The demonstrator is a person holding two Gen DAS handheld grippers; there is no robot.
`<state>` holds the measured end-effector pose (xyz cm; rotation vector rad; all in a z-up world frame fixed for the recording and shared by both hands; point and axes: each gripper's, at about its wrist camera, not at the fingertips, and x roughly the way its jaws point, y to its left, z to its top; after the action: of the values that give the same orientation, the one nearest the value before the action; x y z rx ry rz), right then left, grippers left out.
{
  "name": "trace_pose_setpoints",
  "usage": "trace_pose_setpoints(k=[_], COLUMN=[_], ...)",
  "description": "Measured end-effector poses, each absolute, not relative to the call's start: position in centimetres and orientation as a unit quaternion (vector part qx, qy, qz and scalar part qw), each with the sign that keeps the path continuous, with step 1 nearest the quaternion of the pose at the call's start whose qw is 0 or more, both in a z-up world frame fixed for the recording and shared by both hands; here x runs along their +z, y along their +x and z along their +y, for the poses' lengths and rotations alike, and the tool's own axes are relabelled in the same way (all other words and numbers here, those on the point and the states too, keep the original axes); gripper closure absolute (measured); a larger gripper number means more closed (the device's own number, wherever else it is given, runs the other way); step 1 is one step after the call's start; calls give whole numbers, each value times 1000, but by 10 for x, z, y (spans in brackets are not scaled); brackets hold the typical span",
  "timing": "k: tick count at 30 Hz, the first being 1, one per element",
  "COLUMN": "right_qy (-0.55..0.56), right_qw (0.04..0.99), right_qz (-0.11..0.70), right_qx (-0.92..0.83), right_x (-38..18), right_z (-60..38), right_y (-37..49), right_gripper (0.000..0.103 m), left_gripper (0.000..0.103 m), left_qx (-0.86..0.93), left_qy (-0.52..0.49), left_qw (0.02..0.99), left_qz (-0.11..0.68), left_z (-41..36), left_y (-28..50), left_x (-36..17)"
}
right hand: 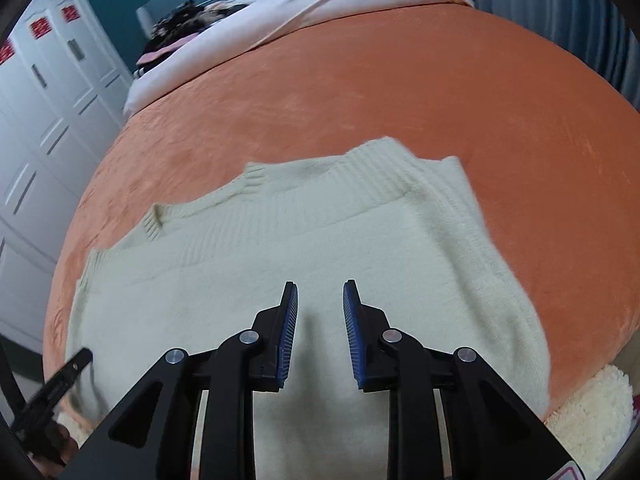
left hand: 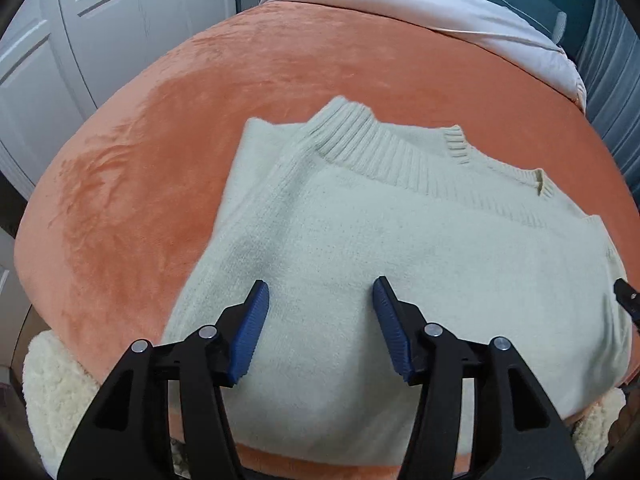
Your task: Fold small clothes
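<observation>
Orange blanket [left hand: 168, 128] covered the bed; cream knit sweater [left hand: 360, 232] lay folded on it at the near edge, ribbed band [left hand: 360, 136] toward the far side. Left gripper [left hand: 320, 320] hung over the sweater, jaws wide apart, holding nothing. Right gripper [right hand: 320, 320] likewise, jaws partly apart and empty.

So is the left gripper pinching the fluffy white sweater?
Cannot tell if it touches. In the left wrist view the left gripper is open over the sweater, with nothing pinched between its blue pads, but the view does not show whether the tips rest on the knit.
</observation>
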<state>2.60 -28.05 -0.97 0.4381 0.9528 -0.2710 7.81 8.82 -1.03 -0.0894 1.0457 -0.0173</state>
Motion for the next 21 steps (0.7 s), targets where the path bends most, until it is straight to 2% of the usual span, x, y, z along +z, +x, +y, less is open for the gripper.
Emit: trace_pose_setpoints(k=[2, 3, 5, 6, 8, 9, 12, 15, 18, 21], right_qy=[240, 244, 222, 210, 192, 200, 201, 162, 116, 69], right_qw=[849, 844, 825, 828, 830, 835, 863, 875, 868, 822], right_qz=[433, 429, 475, 482, 485, 474, 442, 454, 483, 565], right_qx=[-185, -211, -211, -195, -200, -198, -139, -58, -2, 16], right_x=[-17, -22, -51, -55, -35, -22, 17, 33, 22, -37], right_z=[-303, -317, -333, -333, -325, -320, -277, -214, -159, -130], right_y=[21, 14, 16, 16, 15, 14, 17, 33, 56, 82], right_gripper=[85, 89, 102, 102, 100, 94, 91, 91, 91, 92], left_gripper=[49, 49, 48, 47, 47, 47, 47, 47, 47, 47], left_qx=[-17, -20, -18, -16, -12, -11, -10, -9, -11, -12], left_qy=[-44, -44, -43, -41, -41, -48, -74, -69, -47, -47], left_qw=[871, 872, 875, 877, 877, 876, 870, 869, 870, 869], left_qz=[490, 486, 481, 478, 478, 481, 487, 490, 490, 492], left_z=[93, 93, 93, 91, 91, 92, 97, 97, 94, 94], left_y=[78, 77, 75, 74, 74, 74, 69, 65, 62, 63], left_x=[-12, -13, -16, -16, -15, -13, -6, -4, -7, -7])
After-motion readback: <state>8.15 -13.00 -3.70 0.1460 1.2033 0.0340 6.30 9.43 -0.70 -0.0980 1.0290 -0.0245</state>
